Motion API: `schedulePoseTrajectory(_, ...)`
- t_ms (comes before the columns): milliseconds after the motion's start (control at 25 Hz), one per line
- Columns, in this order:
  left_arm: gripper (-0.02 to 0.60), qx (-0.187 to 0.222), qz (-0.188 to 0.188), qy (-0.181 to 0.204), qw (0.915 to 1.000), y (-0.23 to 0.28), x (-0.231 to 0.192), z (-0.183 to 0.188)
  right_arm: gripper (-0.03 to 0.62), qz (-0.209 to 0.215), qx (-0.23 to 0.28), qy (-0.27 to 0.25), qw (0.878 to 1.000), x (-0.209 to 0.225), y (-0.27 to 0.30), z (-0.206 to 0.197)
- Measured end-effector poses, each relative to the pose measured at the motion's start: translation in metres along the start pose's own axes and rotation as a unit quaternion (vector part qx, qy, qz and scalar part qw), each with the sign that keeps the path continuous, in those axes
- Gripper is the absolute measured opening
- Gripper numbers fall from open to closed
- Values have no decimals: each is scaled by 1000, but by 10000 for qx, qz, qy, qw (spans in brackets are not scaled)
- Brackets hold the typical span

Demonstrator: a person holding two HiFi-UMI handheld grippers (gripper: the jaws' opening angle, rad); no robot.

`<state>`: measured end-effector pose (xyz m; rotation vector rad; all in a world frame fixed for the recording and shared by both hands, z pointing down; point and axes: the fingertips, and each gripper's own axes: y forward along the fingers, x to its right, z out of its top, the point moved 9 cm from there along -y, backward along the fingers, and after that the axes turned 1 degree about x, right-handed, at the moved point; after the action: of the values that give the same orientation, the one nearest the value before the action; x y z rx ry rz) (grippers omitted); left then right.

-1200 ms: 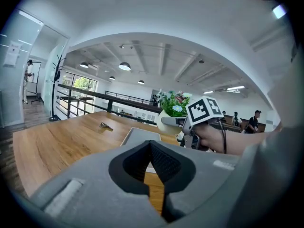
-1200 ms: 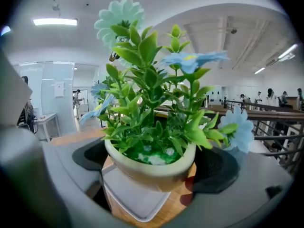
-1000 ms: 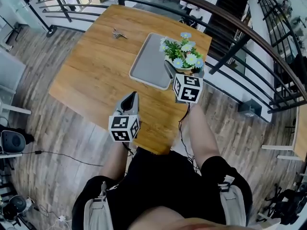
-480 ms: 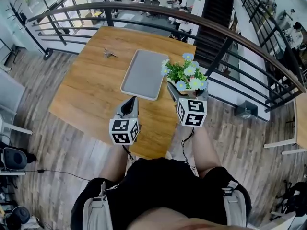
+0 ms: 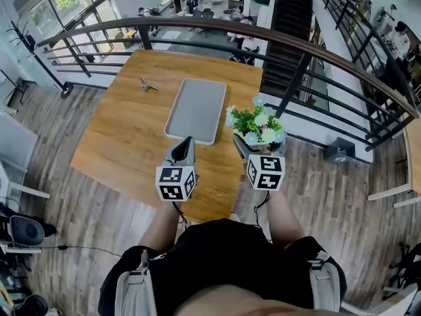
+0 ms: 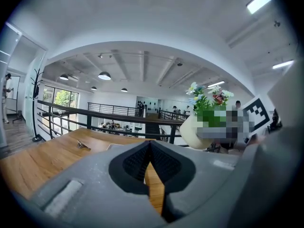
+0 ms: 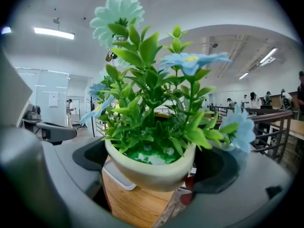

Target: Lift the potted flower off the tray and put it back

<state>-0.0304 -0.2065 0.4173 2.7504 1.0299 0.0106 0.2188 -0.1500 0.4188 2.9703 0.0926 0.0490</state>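
Our right gripper (image 7: 154,164) has its jaws clenched on the potted flower (image 7: 152,127) — held in the air between them, off the tray (image 5: 196,109) that lies ahead-left on the tabletop (image 5: 125,130). Our left gripper (image 6: 150,152) has its jaws pressed together — on nothing.

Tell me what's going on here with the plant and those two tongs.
A person holds tongs in each hand. The right tongs are shut on the potted flower, holding it in the air beside the grey tray, near the wooden table's right edge. The tray lies on the table with nothing on it. The left tongs are shut and empty, hovering over the table's near side.
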Motion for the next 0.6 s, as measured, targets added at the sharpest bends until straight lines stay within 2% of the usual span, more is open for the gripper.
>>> schedulePoseTrajectory(200,12,24,-60,41,10000,1,6,4,563,-9,59,12,10000,2,0,4)
schedulePoseTrajectory(600,12,40,163,1,9999,-9,-5,4,563,214,173,-13,9996,-11,13,9)
